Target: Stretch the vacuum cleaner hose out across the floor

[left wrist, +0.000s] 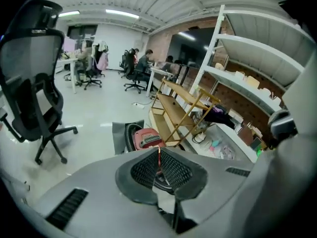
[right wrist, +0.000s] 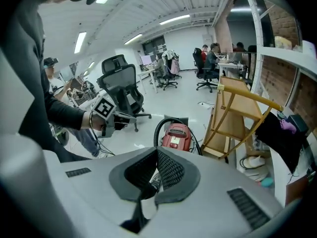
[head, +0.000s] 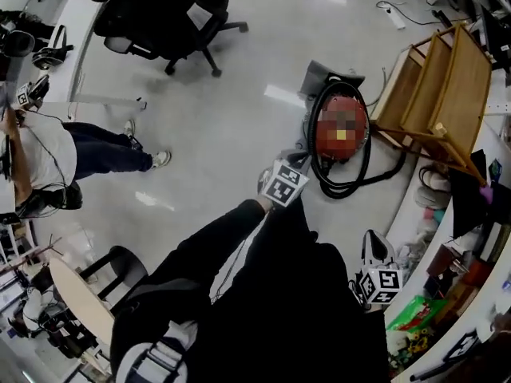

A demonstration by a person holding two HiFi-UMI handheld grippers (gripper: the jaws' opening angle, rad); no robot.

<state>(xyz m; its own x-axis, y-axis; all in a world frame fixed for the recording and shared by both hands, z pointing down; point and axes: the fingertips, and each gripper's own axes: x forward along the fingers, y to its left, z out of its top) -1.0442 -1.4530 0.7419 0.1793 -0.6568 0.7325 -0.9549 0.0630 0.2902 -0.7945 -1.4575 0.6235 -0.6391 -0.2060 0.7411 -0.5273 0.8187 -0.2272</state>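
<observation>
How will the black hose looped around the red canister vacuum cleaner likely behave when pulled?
Probably floppy: the black hose lies in loose loops around the red canister vacuum cleaner, so it should uncoil rather than hold shape. The canister may slide after it on the glossy floor.

Bright, even office light from ceiling strip lamps (right wrist: 173, 20). White glare streaks on the glossy floor (head: 284, 96), soft shadow under the chair (head: 172, 22). Both my gripper views: heavy fisheye, black vignette corners, shelves (left wrist: 247, 47) bowed. Left one slightly soft. Head view sharp.
</observation>
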